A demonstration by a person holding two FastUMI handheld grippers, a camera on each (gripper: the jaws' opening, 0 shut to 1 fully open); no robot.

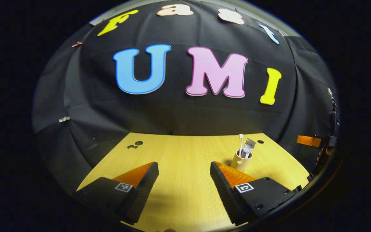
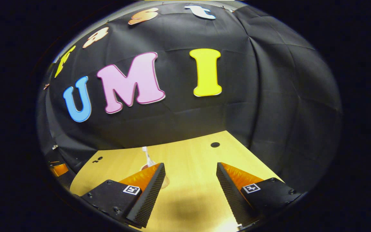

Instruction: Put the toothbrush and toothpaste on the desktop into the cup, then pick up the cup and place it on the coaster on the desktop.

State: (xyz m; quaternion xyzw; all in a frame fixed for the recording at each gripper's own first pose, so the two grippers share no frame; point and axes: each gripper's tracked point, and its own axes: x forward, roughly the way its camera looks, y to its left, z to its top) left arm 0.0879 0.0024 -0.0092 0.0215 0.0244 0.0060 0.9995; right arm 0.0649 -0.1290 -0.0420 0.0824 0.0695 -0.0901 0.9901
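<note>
A beige cup [image 1: 239, 163] stands upright on the wooden desktop [image 1: 185, 151], just beyond the right finger of my left gripper [image 1: 184, 169]. A white toothbrush [image 1: 240, 142] and a toothpaste tube [image 1: 248, 147] stick up out of it. The left gripper is open with nothing between its fingers. In the right gripper view the toothbrush head [image 2: 146, 150] rises behind the left finger of my right gripper [image 2: 190, 169], which hides the cup. A pale round edge [image 2: 166, 182] peeks out beside that finger; I cannot tell whether it is the coaster. The right gripper is open and holds nothing.
Small dark holes mark the desktop [image 1: 138, 143] [image 1: 260, 141] [image 2: 215, 144]. The black cloth wall closes off the far edge. An orange part of the other gripper shows at the right rim [image 1: 308, 140], and one at the left rim [image 2: 58, 169].
</note>
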